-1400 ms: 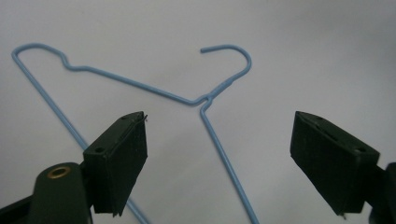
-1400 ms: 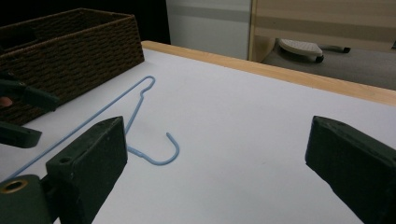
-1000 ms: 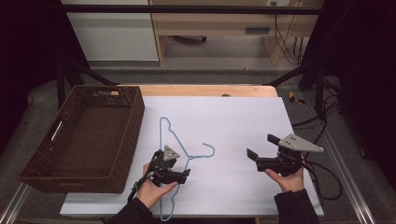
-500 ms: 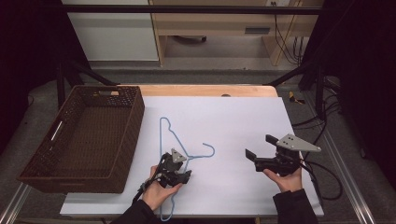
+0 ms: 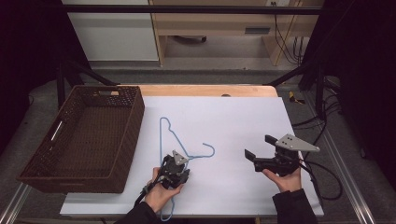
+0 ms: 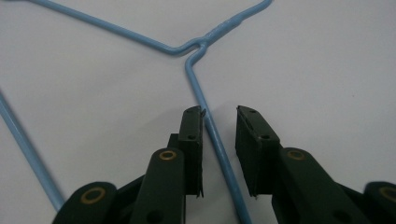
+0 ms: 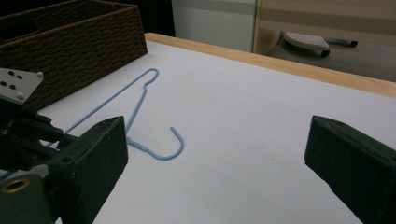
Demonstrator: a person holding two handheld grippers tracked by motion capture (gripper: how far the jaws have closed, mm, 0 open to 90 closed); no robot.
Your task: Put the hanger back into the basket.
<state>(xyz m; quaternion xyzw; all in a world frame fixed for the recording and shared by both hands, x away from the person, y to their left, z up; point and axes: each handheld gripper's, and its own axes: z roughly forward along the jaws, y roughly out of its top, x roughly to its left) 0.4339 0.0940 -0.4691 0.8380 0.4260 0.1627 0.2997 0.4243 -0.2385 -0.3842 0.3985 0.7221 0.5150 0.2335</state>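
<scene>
A light blue wire hanger [image 5: 169, 135] lies flat on the white table, its hook [image 5: 210, 151] curling right. My left gripper [image 5: 176, 161] points down at it just below the neck. In the left gripper view one straight wire [image 6: 194, 86] runs between my jaws [image 6: 219, 116]. The jaws have just been closing around it; the wire lies against the left pad, with a gap to the right pad. My right gripper [image 5: 260, 147] is held above the table to the right, open wide with nothing between its jaws [image 7: 215, 135]. The right gripper view shows the hanger [image 7: 141, 100] and the left gripper [image 7: 23, 135].
A dark woven basket [image 5: 135, 116] stands at the table's left, right beside the hanger, and shows at the upper left of the right gripper view [image 7: 84, 32]. A wooden strip [image 5: 210, 90] edges the far side. Cables trail off to the right.
The left gripper's jaws have narrowed around the hanger wire and the hand has shifted slightly. The right gripper and the hanger have stayed in place.
</scene>
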